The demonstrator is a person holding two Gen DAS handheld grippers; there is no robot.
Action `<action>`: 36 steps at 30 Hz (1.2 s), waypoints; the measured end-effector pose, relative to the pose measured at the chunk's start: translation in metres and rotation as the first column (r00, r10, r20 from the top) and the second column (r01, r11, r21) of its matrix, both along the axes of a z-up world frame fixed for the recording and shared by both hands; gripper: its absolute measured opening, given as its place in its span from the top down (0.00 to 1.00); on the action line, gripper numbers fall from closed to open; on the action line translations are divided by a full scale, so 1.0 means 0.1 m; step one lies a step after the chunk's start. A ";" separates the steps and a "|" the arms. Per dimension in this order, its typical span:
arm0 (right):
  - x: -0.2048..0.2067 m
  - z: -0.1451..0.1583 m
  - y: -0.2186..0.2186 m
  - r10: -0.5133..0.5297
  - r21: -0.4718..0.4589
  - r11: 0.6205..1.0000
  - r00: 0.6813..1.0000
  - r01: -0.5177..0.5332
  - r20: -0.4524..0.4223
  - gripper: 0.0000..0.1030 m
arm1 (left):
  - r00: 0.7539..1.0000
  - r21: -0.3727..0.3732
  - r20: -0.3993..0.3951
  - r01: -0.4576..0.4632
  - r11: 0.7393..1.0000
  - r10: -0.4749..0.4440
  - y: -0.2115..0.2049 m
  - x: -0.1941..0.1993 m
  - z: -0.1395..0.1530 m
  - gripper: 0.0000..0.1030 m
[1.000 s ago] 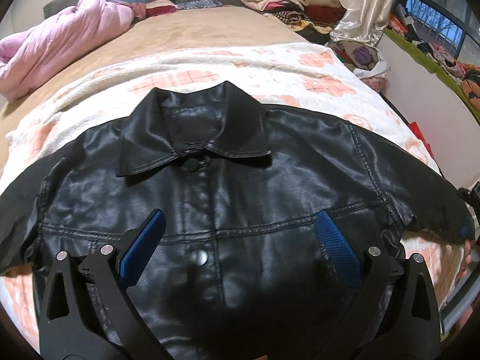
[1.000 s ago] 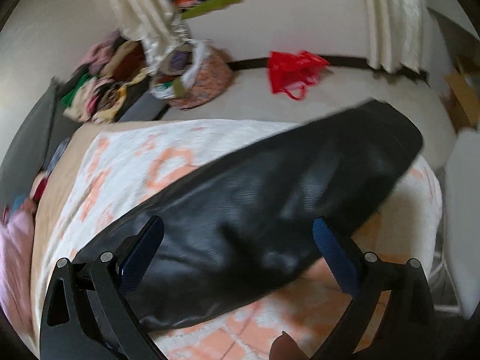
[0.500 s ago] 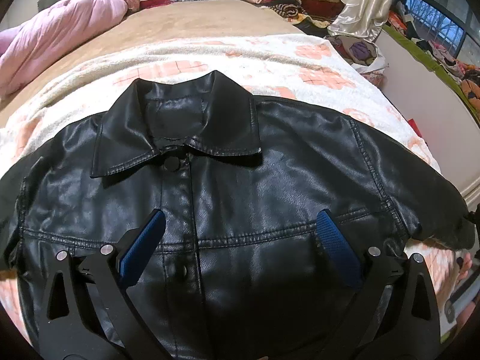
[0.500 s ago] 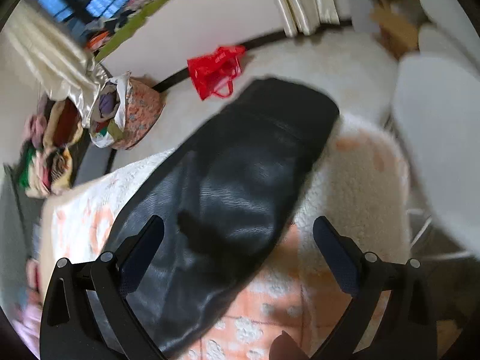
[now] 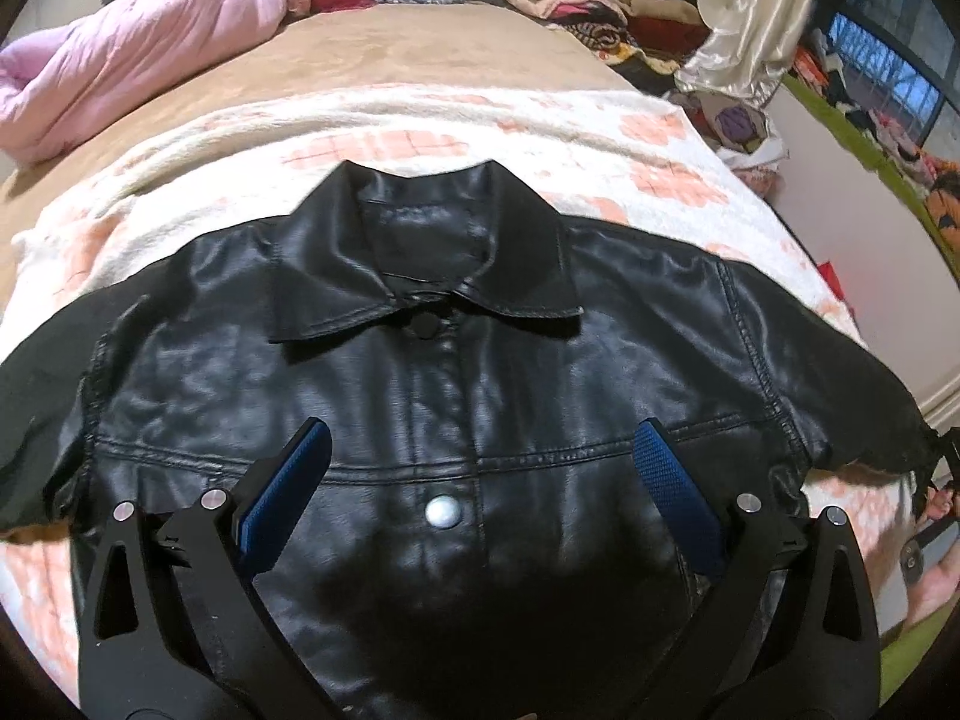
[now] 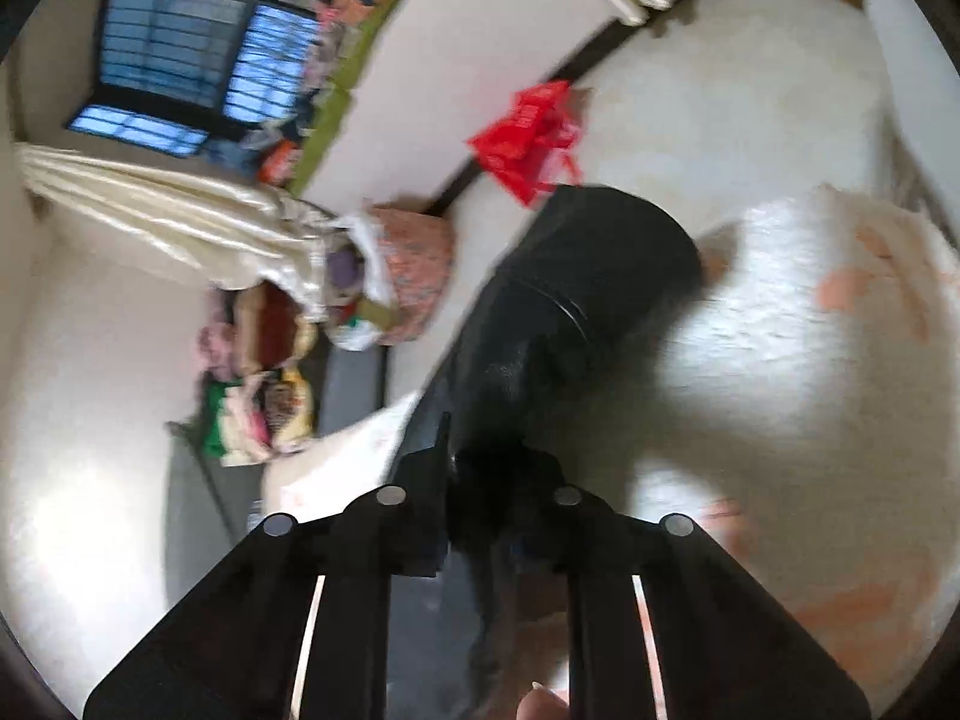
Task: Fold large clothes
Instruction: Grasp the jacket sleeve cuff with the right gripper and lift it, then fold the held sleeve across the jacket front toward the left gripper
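Left wrist view: black leather jacket (image 5: 456, 396) is spread front-up on the floral blanket (image 5: 420, 132); left gripper (image 5: 480, 468) is held wide open above its chest, nothing gripped. Right wrist view: right gripper (image 6: 480, 462) has just been closed, clamped on the jacket sleeve (image 6: 576, 294).

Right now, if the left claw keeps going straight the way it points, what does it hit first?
Most likely the black leather jacket. The left claw stands open over its chest, aimed near the silver snap; how far above is unclear.
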State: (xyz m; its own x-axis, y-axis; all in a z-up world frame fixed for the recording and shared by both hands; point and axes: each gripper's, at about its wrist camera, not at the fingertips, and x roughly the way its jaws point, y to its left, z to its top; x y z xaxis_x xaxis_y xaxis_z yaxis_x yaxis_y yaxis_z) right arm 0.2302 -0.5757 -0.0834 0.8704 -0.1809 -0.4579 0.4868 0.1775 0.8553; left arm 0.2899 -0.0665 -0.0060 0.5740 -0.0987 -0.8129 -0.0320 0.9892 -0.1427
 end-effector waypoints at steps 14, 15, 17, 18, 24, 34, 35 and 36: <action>0.40 1.64 1.40 0.559 -0.579 0.718 0.816 -0.387 0.148 0.91 | 0.998 -0.091 0.055 -0.036 0.995 0.041 0.51 -0.18 0.43 0.09; 0.43 1.75 1.56 0.598 -0.605 0.683 0.789 -0.408 0.143 0.91 | 0.997 -0.103 0.059 -0.033 0.994 0.039 0.54 -0.19 0.46 0.09; 0.47 1.89 1.76 0.649 -0.638 0.633 0.749 -0.438 0.130 0.91 | 0.997 -0.126 0.065 -0.032 0.991 0.041 0.63 -0.21 0.53 0.09; 0.49 1.98 1.91 0.678 -0.661 0.599 0.725 -0.452 0.118 0.91 | 0.996 -0.143 0.072 -0.035 0.989 0.046 0.69 -0.22 0.57 0.09; 0.41 2.34 2.75 0.852 -0.765 0.408 0.508 -0.499 0.123 0.91 | 0.993 -0.249 0.092 -0.051 0.967 0.076 1.04 -0.31 0.70 0.09; 0.14 2.11 4.15 0.958 -0.826 0.089 0.275 -0.557 -0.082 0.91 | 0.976 -0.427 0.119 -0.114 0.897 0.181 1.74 -0.59 0.66 0.09; 0.14 2.06 4.28 0.958 -0.823 0.073 0.268 -0.564 -0.098 0.91 | 0.974 -0.440 0.118 -0.121 0.890 0.191 1.80 -0.61 0.64 0.09; 0.11 1.98 4.42 0.959 -0.814 0.046 0.253 -0.579 -0.126 0.91 | 0.973 -0.455 0.116 -0.127 0.881 0.200 1.85 -0.63 0.62 0.09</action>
State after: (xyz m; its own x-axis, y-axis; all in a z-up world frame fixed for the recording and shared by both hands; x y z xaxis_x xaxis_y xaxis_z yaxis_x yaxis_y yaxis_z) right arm 0.2413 -0.1335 0.1150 0.6800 0.6989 -0.2215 -0.6425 0.7136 0.2791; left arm 0.2265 0.1182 0.0559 0.7281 -0.3201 -0.6061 -0.1294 0.8042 -0.5801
